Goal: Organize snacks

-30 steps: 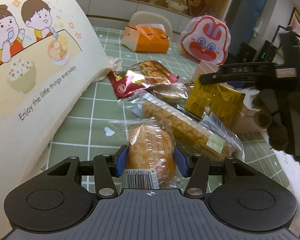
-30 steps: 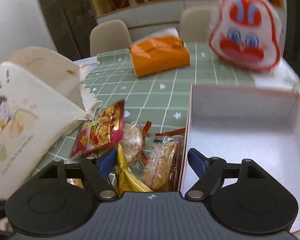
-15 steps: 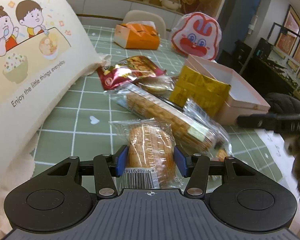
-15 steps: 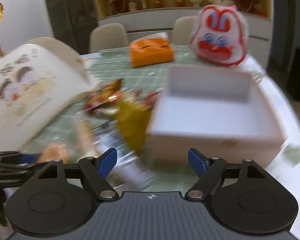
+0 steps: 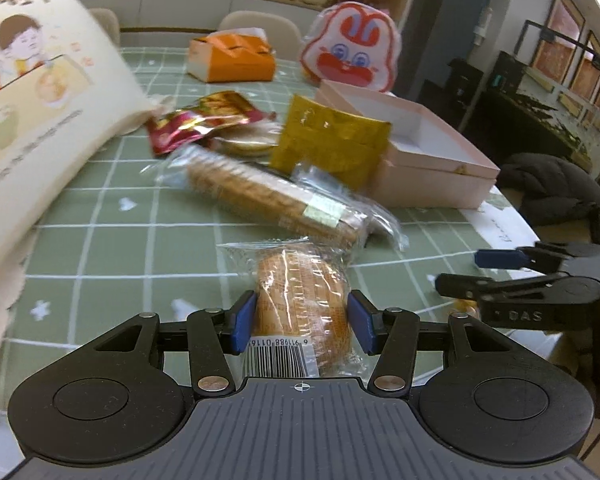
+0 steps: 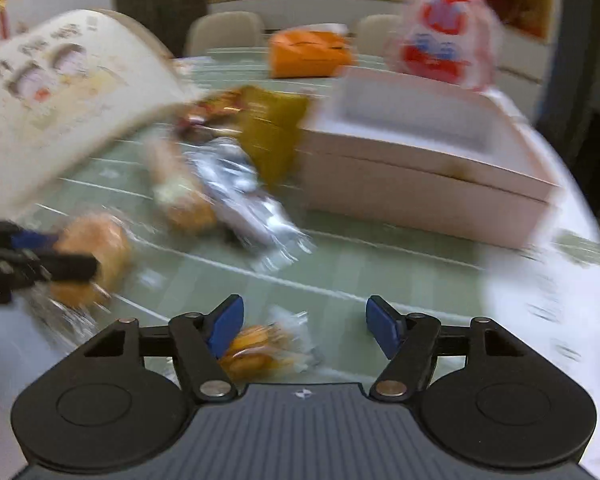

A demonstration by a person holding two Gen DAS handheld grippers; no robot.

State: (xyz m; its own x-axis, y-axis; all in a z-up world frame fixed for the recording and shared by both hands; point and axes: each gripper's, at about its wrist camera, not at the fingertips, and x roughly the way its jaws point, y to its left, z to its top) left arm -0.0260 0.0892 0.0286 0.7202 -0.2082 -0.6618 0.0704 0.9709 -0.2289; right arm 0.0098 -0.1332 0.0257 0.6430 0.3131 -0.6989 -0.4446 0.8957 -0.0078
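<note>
My left gripper [image 5: 302,322] is shut on a clear-wrapped round bread [image 5: 302,300] and holds it over the green checked table [image 5: 140,248]. Beyond it lie a long cracker pack [image 5: 260,196], a red foil pack [image 5: 200,120] and a yellow pack [image 5: 328,140] leaning on the open pink box [image 5: 428,168]. My right gripper [image 6: 302,324] is open low over the table's near edge, above a small wrapped snack [image 6: 260,350]. It shows at the right of the left wrist view [image 5: 488,268]. The right wrist view is blurred.
A cream cartoon tote bag [image 5: 40,112] fills the left. An orange tissue box [image 5: 232,60] and a rabbit-face bag [image 5: 352,52] stand at the far side. A dark coat [image 5: 552,188] lies on a chair to the right.
My right gripper pulled back from over the box and the snack pile to the table's near edge. My left gripper drew back a little with the bread still in it.
</note>
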